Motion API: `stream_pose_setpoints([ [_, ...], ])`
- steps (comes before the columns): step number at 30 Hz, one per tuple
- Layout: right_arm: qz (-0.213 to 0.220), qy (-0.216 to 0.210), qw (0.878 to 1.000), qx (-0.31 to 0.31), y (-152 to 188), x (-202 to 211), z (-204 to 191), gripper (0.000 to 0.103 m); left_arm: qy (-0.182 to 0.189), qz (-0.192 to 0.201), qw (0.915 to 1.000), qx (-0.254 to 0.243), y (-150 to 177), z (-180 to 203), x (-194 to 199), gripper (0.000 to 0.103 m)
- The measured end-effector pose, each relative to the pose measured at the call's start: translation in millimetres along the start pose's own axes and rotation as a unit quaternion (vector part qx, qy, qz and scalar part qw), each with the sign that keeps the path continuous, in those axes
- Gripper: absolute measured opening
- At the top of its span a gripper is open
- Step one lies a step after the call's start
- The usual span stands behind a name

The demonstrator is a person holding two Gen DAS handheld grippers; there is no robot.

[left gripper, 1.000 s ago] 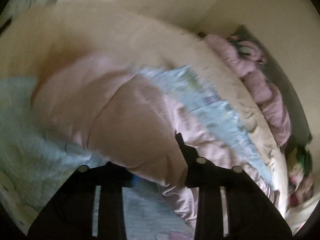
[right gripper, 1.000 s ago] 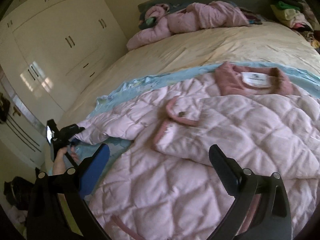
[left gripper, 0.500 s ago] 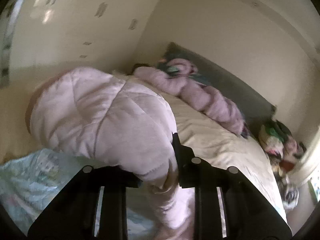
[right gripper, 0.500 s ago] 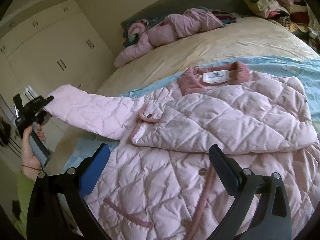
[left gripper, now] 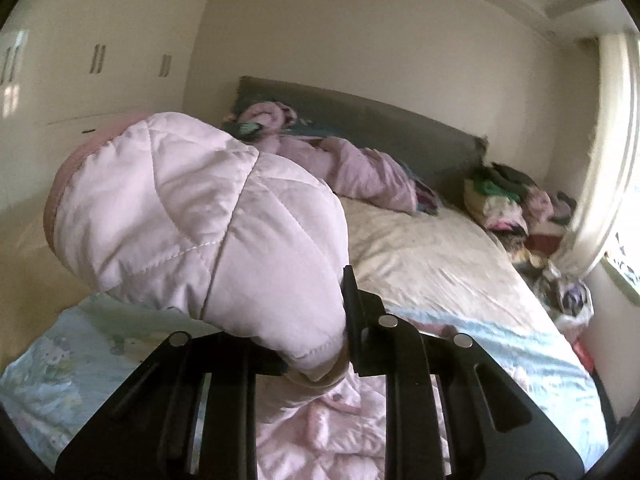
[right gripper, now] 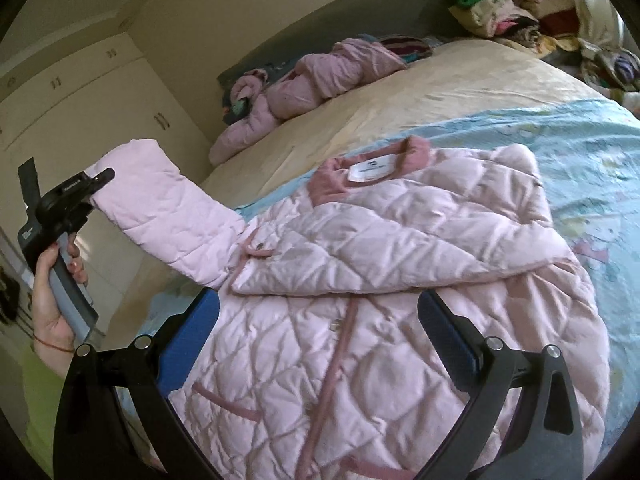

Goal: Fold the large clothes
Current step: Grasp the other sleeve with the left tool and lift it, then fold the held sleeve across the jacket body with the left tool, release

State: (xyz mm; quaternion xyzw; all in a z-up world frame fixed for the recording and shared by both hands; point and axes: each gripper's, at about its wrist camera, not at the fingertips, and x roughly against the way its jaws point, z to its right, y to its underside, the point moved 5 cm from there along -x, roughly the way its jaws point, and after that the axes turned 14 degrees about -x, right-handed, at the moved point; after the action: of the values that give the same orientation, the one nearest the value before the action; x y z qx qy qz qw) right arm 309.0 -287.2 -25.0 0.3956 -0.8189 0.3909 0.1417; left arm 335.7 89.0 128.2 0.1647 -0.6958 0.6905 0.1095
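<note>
Left gripper (right gripper: pixel 94 190) far left, held up off bed by hand (right gripper: pixel 54 280); jaws clamped on cuff end of sleeve (right gripper: pixel 168 208), which stretches up from coat. Pink quilted coat (right gripper: pixel 380 300) lies flat on blue blanket (right gripper: pixel 580 148), other sleeve folded across chest, collar (right gripper: pixel 332 180) toward headboard. Right gripper (right gripper: pixel 318 330) hovers above coat, jaws wide apart, nothing between. Second pink garment (right gripper: pixel 312 80) near headboard; clothes pile (right gripper: pixel 508 8) far right.

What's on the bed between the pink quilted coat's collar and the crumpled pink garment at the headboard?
Right wrist view: blue blanket, then bare cream bedspread.
</note>
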Motion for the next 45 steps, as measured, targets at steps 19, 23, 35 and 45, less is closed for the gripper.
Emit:
stream_pose_setpoints([
  [19, 0.037, 0.042, 0.997, -0.060, -12, 42, 68, 0.099, 0.138, -0.048, 0.9840, -0.101, 66, 130, -49, 0.013],
  [23, 0.039, 0.054, 0.995, -0.080, -15, 43, 82, 0.099, 0.162, -0.078, 0.9694, -0.167, 95, 160, -62, 0.013],
  [35, 0.046, 0.088, 0.989, -0.113, -17, 43, 109, 0.099, 0.198, -0.137, 0.9375, -0.251, 185, 203, -75, 0.020],
  [45, 0.050, 0.113, 0.981, -0.150, -19, 35, 128, 0.099, 0.207, -0.123, 0.9222, -0.302, 209, 217, -70, 0.037],
])
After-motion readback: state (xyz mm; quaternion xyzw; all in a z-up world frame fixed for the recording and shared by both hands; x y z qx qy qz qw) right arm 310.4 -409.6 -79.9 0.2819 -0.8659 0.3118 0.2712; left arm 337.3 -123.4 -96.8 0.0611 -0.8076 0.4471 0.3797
